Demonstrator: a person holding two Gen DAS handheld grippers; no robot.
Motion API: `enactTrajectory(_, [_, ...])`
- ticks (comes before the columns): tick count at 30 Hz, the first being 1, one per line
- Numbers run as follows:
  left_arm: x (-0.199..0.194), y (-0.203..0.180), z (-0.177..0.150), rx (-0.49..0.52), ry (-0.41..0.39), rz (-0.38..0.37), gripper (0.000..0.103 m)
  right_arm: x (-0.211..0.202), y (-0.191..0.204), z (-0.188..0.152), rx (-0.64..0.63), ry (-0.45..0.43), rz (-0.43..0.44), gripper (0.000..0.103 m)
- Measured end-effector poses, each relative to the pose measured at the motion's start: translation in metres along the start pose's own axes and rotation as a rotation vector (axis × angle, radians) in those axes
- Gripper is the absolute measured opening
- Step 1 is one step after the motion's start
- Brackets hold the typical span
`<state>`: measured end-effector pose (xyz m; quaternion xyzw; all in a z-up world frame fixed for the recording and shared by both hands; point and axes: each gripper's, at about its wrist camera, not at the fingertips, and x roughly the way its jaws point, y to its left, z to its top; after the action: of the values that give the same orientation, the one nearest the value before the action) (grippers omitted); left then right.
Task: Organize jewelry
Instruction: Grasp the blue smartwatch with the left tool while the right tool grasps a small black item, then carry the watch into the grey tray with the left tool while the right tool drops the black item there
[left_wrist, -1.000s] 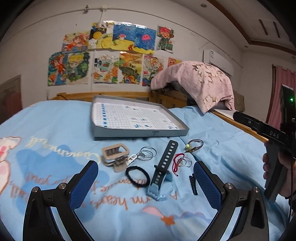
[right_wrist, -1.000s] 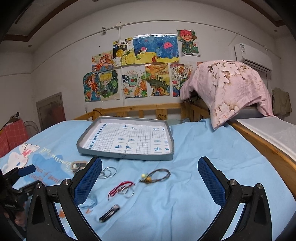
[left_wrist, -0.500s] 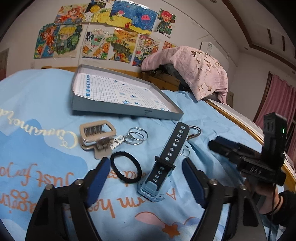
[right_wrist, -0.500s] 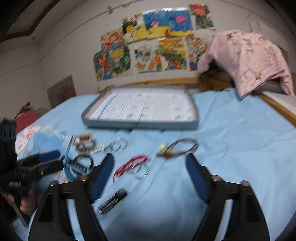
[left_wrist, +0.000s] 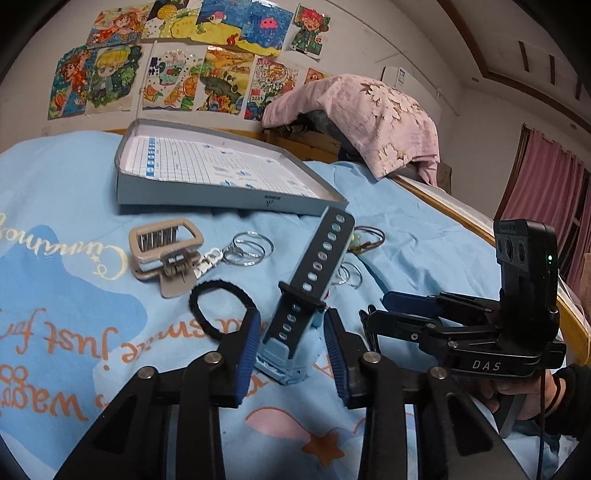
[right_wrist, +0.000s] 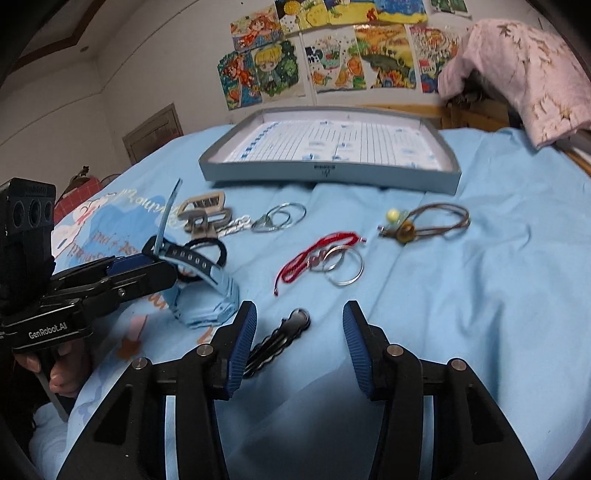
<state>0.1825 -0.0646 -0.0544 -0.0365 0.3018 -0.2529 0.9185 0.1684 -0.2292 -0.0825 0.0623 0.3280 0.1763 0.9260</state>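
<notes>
My left claw has been closing around the watch, lower centre; contact unclear. My right claw, also closing, is released beside the hair clip.

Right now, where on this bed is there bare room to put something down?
Bare sheet lies right of the brown cord bracelet and silver rings, toward the bed's edge. The grey tray holds nothing. It is crowded around the blue watch and hair claw.

On the blue bedspread lie one grey tray, one light-blue watch, one beige hair claw, one black hair tie, one black clip, one red cord, one brown cord bracelet, and two clusters of silver rings.
</notes>
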Motion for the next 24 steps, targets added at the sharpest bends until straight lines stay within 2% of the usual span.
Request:
enactTrajectory(4, [0.0,-0.001,-0.004,0.003,-0.003,0.003,0.025,0.005,0.004,-0.005,-0.005,0.025,0.016,0.044])
enactTrajectory(11, [0.001,-0.002,-0.006,0.005,-0.002,0.011,0.023,0.017,0.01,-0.012,-0.016,0.067,0.015,0.044])
enactTrajectory(20, [-0.002,-0.005,-0.007,0.018,-0.012,0.031,0.018,0.018,0.007,-0.014,0.015,0.065,0.021,0.016])
enactTrajectory(24, [-0.006,-0.008,0.001,0.022,-0.011,0.024,0.017,0.014,0.007,-0.013,0.02,0.047,0.033,0.013])
